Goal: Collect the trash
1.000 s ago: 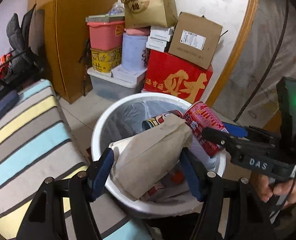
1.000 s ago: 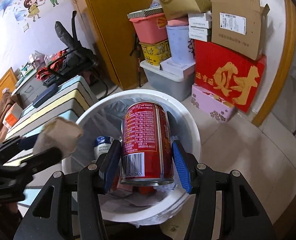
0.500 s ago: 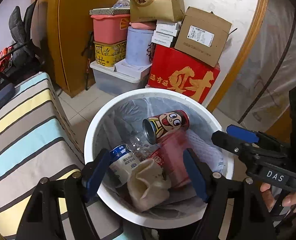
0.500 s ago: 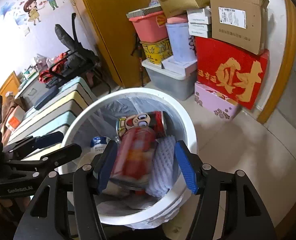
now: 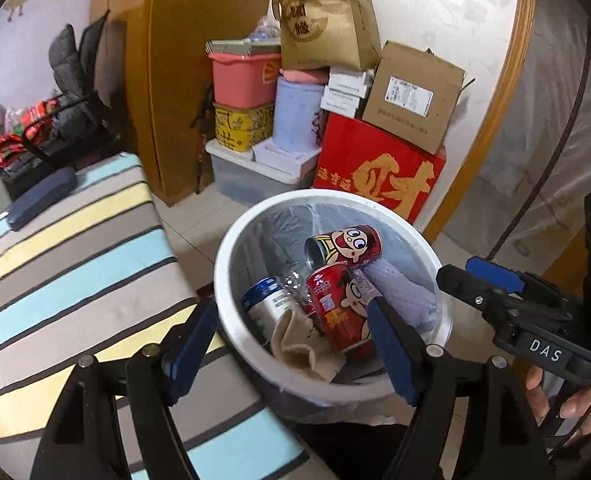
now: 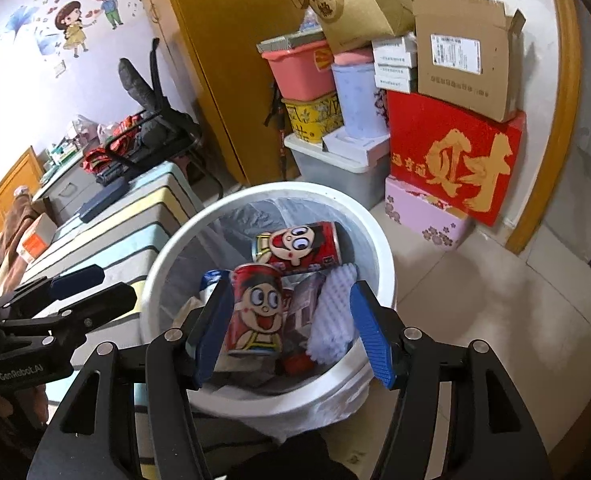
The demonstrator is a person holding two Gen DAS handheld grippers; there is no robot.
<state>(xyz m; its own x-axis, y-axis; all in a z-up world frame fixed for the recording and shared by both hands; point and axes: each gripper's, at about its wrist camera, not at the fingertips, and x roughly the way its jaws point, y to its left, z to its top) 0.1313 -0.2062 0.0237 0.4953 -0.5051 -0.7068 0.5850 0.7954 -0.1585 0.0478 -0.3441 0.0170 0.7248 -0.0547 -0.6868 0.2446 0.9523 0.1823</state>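
Both tongs spread wide, holding nothing, poised over white bin (image 5: 231, 248); left tongs (image 5: 291, 344) nearer striped surface (image 5: 75, 264), right tongs (image 6: 287, 332) floor-side.

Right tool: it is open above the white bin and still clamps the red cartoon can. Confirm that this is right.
Not quite. The right tool is open above the white bin, but it holds nothing. The right wrist view shows the red cartoon can lying loose inside the bin with the other trash, clear of both fingers. The left wrist view shows the same can in the bin.
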